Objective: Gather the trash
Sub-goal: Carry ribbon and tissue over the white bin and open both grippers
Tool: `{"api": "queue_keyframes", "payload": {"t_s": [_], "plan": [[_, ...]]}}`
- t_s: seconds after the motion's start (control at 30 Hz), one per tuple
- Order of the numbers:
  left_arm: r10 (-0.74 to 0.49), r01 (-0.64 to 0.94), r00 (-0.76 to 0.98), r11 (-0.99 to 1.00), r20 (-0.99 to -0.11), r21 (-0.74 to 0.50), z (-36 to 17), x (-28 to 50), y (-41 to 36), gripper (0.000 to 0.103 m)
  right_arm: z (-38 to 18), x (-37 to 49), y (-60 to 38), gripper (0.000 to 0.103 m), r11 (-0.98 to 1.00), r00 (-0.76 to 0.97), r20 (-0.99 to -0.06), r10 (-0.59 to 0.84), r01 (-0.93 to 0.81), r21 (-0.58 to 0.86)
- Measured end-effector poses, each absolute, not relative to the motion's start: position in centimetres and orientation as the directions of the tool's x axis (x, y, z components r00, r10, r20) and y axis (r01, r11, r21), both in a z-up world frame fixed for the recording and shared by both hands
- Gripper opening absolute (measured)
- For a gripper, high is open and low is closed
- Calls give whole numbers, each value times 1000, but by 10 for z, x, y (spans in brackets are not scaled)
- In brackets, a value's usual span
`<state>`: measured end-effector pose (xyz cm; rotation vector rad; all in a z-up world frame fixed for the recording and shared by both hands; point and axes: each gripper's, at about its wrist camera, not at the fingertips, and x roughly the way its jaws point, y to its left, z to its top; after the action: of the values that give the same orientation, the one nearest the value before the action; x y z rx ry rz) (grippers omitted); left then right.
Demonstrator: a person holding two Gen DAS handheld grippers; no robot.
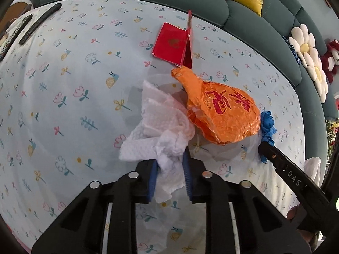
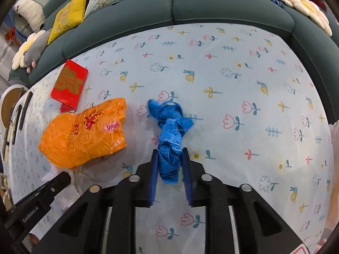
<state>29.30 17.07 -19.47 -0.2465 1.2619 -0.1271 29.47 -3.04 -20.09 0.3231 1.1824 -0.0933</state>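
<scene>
**Both grippers clamped on trash**

Left hand-held gripper (image 1: 169, 175) is closed narrow on a crumpled white tissue (image 1: 156, 131) lying on the floral tabletop (image 1: 63, 105). An orange wrapper (image 1: 222, 110) sits at its 1 o'clock, w/ a red envelope (image 1: 169, 42) at 12. Right hand-held gripper (image 2: 169, 169) pinches blue crumpled tape (image 2: 169, 131), wrapper at its 10.
</scene>
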Motion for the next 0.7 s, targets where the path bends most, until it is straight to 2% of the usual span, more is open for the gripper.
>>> {"api": "queue_keyframes", "payload": {"t_s": [0.4, 0.7], "plan": [[-245, -84, 313, 955, -918, -284, -166, 238, 174, 18, -179, 235, -53, 18, 908, 418, -896, 150, 300, 292], [-295, -11, 338, 948, -894, -317, -127, 187, 148, 18, -141, 176, -68, 18, 887, 495, -851, 172, 298, 353]]}}
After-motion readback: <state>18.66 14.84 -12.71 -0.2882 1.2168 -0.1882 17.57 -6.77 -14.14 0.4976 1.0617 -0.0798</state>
